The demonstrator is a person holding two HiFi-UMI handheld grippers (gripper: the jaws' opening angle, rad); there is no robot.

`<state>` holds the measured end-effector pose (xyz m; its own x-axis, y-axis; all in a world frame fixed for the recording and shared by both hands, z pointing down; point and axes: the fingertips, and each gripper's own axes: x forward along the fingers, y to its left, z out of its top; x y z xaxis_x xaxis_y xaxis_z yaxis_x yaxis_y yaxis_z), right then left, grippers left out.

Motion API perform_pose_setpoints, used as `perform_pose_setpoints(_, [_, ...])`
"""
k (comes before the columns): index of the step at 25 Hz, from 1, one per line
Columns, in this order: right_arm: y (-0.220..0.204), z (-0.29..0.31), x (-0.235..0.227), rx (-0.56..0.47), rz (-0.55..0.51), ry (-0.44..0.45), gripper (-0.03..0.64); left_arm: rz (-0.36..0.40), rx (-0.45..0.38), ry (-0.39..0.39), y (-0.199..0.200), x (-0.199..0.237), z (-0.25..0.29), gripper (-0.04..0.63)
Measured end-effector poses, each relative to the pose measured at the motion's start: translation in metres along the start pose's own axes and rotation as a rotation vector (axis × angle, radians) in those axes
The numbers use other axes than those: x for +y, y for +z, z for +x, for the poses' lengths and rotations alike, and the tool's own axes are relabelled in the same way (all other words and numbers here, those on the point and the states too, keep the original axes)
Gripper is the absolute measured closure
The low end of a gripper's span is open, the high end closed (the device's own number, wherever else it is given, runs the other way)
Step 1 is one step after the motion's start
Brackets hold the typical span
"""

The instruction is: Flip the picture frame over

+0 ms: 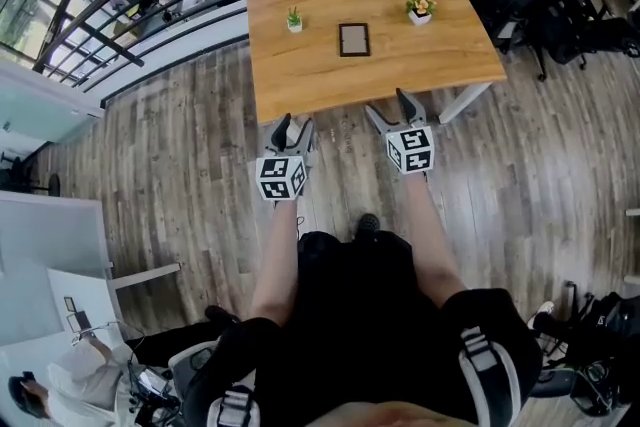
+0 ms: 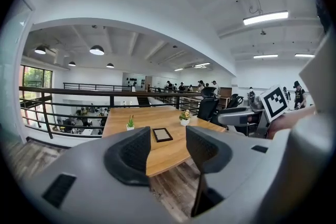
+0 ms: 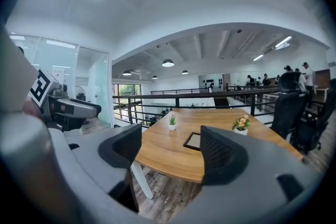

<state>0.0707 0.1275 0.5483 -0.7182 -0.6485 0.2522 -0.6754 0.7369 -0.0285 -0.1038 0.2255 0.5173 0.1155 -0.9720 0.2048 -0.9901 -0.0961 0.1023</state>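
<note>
Nearest the person, the left claw [image 1: 293, 130] and the right claw [image 1: 392, 110] hover over the wooden floor [image 1: 200, 165], just short of the table's near edge. Both have their jaws spread wide with nothing between them, and both point toward 12 o'clock. The table [image 1: 300, 75] is bare wood at its front, so there is open room to reach in from 6 o'clock. The picture frame [image 1: 354, 39] lies flat near the middle of the table, dead ahead and well apart from both claws. It looks small, thin and stiff, probably light. If one face is glass it would be fragile, and it may skate on the smooth wood when nudged. Lying flush, it offers no gap underneath, so a pinch on the dark border at a side edge, or a tip-up from one edge, seems the likeliest hold. A small green plant [image 1: 294, 19] stands at the frame's 9 o'clock and a flowering pot [image 1: 421, 7] at its 2 o'clock, both clear enough for the frame to turn. Beyond the far edge runs a black railing [image 1: 150, 5].
</note>
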Motion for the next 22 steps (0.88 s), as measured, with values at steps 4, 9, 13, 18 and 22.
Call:
perform_pose_setpoints(4, [-0.006,0.014,0.001,0.017,0.012,0.027,0.275,-0.019,0.006,0.037,-0.001,0.013,0.001,0.383])
perform_pose_setpoints(9, [-0.012,0.033,0.003,0.047,0.016,0.050,0.280,-0.042,0.013,0.053,-0.006,0.028,0.011,0.383])
perform_pose_setpoints(13, [-0.013,0.042,-0.005,0.056,0.004,0.036,0.282,-0.055,0.020,0.033,-0.010,0.033,0.030,0.383])
perform_pose_setpoints(18, [-0.009,0.060,-0.030,0.074,0.020,-0.032,0.291,-0.055,0.025,-0.018,-0.005,0.041,0.067,0.383])
perform_pose_setpoints(22, [-0.006,0.079,-0.045,0.085,0.039,-0.080,0.299,-0.051,0.034,-0.064,0.005,0.054,0.100,0.383])
